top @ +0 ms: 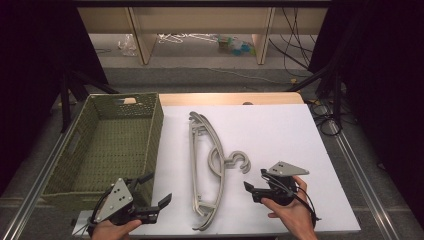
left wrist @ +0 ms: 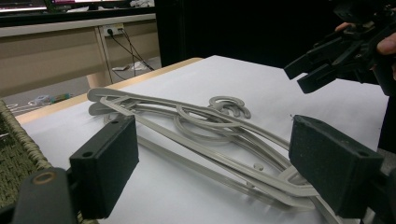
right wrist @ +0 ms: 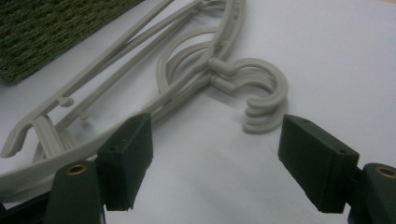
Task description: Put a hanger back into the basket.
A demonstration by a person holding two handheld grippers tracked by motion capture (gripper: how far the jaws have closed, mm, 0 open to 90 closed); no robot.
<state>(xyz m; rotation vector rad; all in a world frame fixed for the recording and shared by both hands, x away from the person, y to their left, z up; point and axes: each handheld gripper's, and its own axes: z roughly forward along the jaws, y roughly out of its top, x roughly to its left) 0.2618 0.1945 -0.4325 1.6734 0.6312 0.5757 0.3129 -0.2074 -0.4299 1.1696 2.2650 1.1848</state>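
While both tools hang empty above the white-covered desk (top: 280,125), the work in hand looks like lifting the stacked grey plastic coat hangers (top: 206,170), probably toward the green woven basket (top: 155,130) that stands at the desk's left side. The hangers lie flat in the middle of the desk, between the basket and the right hand, their hooks turned toward the right.

To do it well, I judge the left tool (top: 152,197) should come down over the near shoulder of the stack and close across all the thin bars together, not just the top one, or the lower hangers may slip free. Its jaws stand wide apart with nothing between them. The left hand (top: 112,231) holds it low at the near edge, beside the basket corner, pointing right toward the hangers.

The right tool (top: 254,182) would best take the hooks (right wrist: 261,93), squarely. Its jaws are also spread and empty, aimed left at the hooks, the right hand (top: 292,212) gripping from below.
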